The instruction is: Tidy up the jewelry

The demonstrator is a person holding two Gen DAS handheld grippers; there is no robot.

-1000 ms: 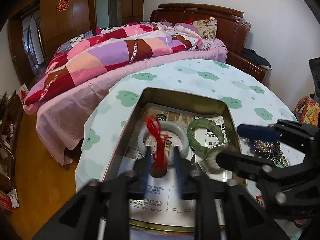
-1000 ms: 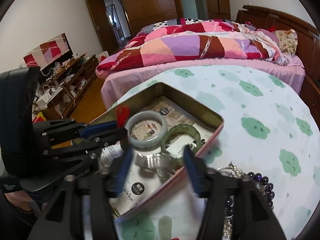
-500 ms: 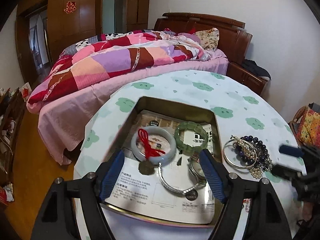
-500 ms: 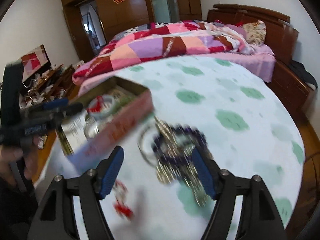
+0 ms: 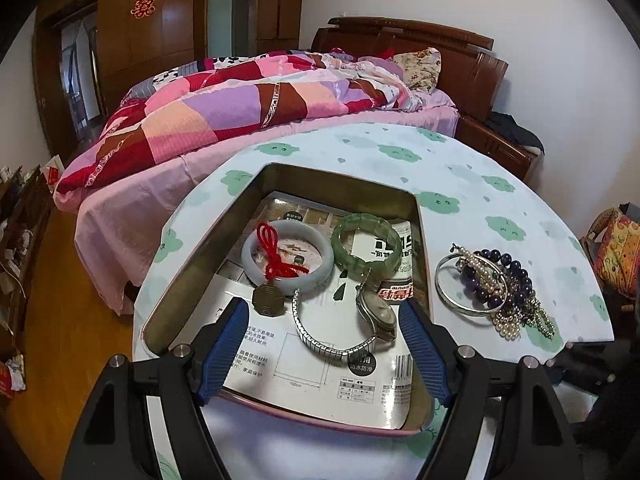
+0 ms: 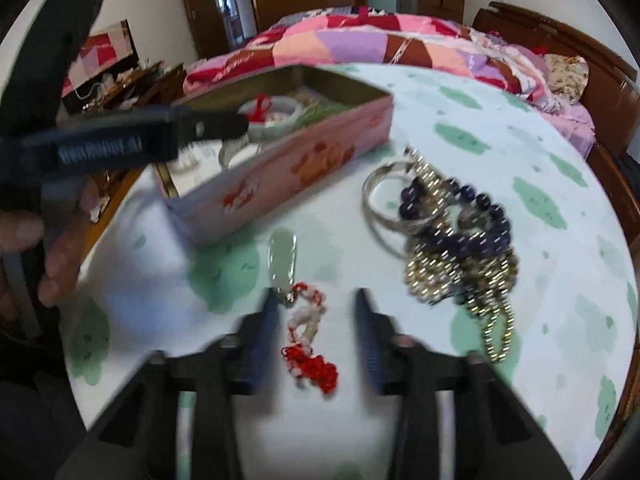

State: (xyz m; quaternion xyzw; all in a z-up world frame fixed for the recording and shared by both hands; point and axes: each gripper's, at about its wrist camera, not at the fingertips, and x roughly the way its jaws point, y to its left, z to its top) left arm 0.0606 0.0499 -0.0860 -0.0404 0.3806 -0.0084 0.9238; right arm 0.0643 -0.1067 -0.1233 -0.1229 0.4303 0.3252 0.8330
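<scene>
An open pink tin (image 5: 340, 178) holds a pale jade bangle (image 5: 316, 276) with a red cord and brass coin, a green bracelet (image 5: 366, 244) and a metal-band watch (image 5: 376, 312). My left gripper (image 5: 322, 340) hangs open over the tin's near end with nothing between its fingers. It also shows side-on as the left gripper (image 6: 236, 128) above the tin (image 6: 288, 168). On the cloth beside the tin lies a jade pendant on a red beaded cord (image 6: 306, 320). My right gripper (image 6: 316, 312) straddles that cord; its jaws are closing, and the pads do not touch it.
A silver bangle, purple beads and pearl strands lie tangled in a pile (image 6: 448, 224) right of the tin, seen too as the pile (image 5: 492, 284). The round table (image 5: 460, 200) wears a green-cloud cloth. A bed (image 5: 240, 108) stands behind it. A hand (image 6: 52, 248) holds the left gripper.
My left gripper opened, let the red-corded coin drop onto the jade bangle and drew back. My right gripper swung from the tin down over the pendant, and its jaws narrowed.
</scene>
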